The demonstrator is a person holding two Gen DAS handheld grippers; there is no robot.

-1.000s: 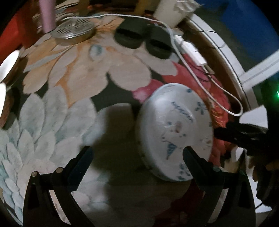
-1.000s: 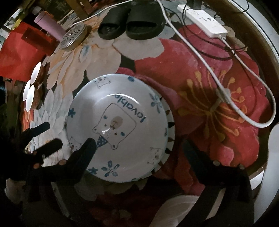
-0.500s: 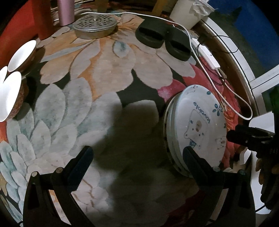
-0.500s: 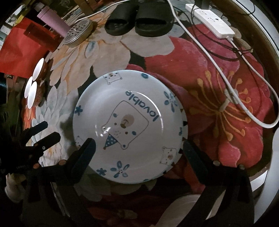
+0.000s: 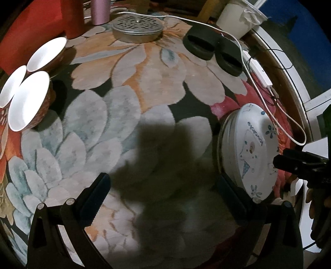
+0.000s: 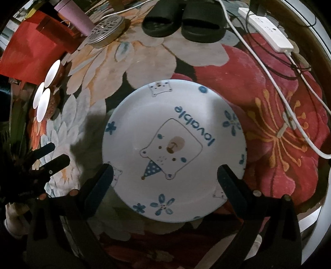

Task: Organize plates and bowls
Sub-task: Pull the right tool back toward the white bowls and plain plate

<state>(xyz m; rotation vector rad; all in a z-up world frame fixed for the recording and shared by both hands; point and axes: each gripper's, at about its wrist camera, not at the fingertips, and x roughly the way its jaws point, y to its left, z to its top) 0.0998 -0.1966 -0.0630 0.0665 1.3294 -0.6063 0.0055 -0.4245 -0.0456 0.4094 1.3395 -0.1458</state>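
Observation:
A white plate with a blue bear print (image 6: 173, 149) lies on top of a stack on the floral rug; it also shows at the right of the left wrist view (image 5: 251, 153). My right gripper (image 6: 165, 178) is open and empty, hovering just above the plate's near half. My left gripper (image 5: 163, 186) is open and empty over bare rug, left of the stack. Three white-lined bowls (image 5: 29, 103) stand at the far left of the left wrist view and show small in the right wrist view (image 6: 43, 103).
Black slippers (image 5: 215, 49) (image 6: 184, 22), a round metal grate lid (image 5: 137, 28) (image 6: 106, 30), a pink cup (image 5: 100, 10), a red container (image 6: 35, 47), a white bucket (image 5: 238, 18), and a power strip with white cables (image 6: 266, 29) lie at the back and right.
My left gripper has drawn back and left, away from the plate stack, bringing the bowls into view. My right gripper has moved closer over the bear plate. Both stayed open.

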